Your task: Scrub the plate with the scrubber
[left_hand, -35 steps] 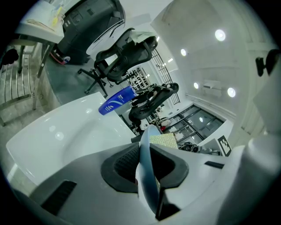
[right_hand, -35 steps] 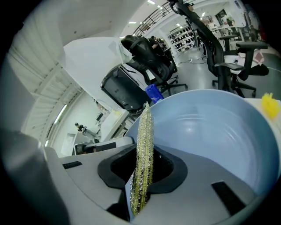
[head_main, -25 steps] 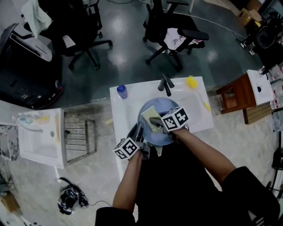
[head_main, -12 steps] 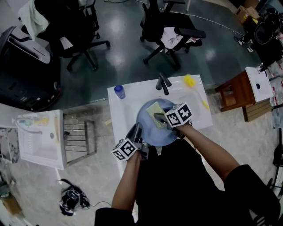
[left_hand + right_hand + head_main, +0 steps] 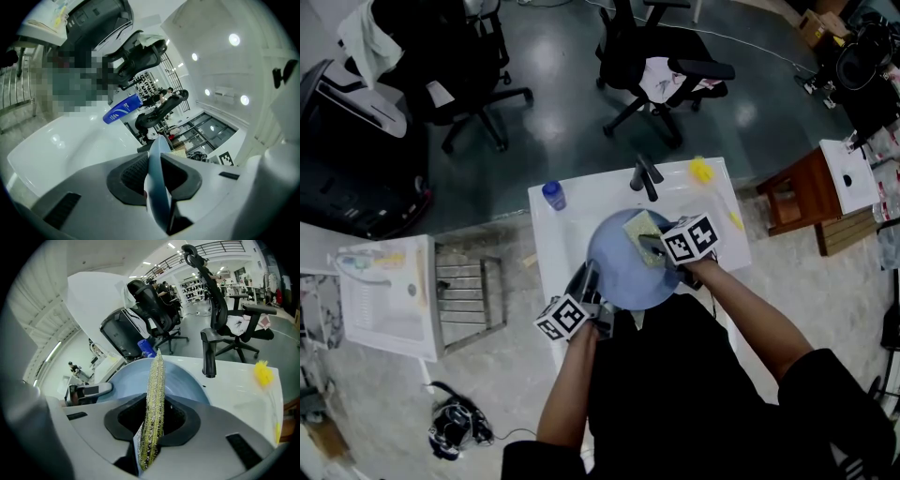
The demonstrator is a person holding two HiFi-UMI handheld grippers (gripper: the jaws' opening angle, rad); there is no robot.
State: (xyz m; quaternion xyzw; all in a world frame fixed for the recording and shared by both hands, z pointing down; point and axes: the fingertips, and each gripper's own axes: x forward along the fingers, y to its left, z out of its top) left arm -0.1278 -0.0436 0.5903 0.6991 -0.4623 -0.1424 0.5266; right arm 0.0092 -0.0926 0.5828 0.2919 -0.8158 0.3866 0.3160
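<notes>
We hold the blue plate (image 5: 617, 270) over the sink (image 5: 551, 234) with our left gripper (image 5: 589, 281) clamped on its near rim, and our right gripper (image 5: 652, 246) pinches the yellow scrubber (image 5: 638, 228) over its far-right part.

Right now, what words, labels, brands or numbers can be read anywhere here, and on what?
No text reads clearly.
Blue bottle: white print, too blurred to read.
Marker cube: black-and-white squares, no letters.
White panel: faint lines, too small to read.
</notes>
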